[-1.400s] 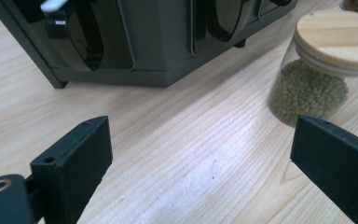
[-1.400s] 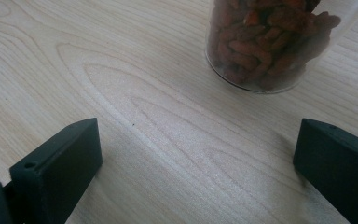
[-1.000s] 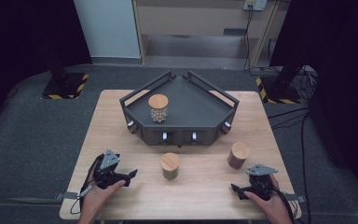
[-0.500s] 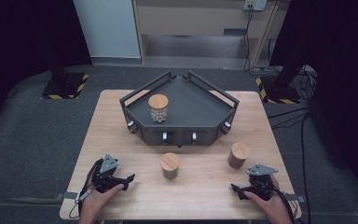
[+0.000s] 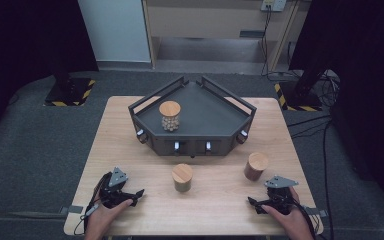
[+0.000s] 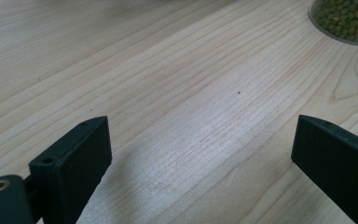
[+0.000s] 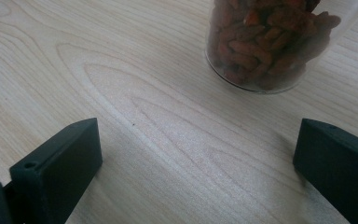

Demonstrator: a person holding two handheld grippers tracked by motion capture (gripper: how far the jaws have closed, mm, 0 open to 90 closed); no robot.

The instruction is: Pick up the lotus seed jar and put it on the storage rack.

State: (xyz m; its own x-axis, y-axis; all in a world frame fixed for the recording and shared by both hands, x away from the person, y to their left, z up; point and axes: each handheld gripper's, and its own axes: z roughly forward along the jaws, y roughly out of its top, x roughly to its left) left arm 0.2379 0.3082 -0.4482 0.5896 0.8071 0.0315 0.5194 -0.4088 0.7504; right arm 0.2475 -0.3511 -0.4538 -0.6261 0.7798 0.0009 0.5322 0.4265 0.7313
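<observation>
Three wood-lidded glass jars are in view. One with pale round pieces (image 5: pixel 170 116) stands on the dark angular tray (image 5: pixel 215 117). One with green beans (image 5: pixel 182 177) (image 6: pixel 342 21) stands on the table in front of the tray. One with red dried berries (image 5: pixel 255 166) (image 7: pixel 265 42) stands to its right. My left gripper (image 5: pixel 138 194) (image 6: pixel 200 135) rests low at the table's near left, open, with bare wood between its jaws. My right gripper (image 5: pixel 252 202) (image 7: pixel 198 140) sits at the near right, open and holding nothing, with the berry jar just ahead.
The wooden table (image 5: pixel 215 210) stands on grey carpet. The tray has raised rails and small knobs (image 5: pixel 176 146) on its front face. The near table edge lies close behind both hands.
My left gripper has slid a little toward the table's near edge. The right gripper and the jars have stayed put.
</observation>
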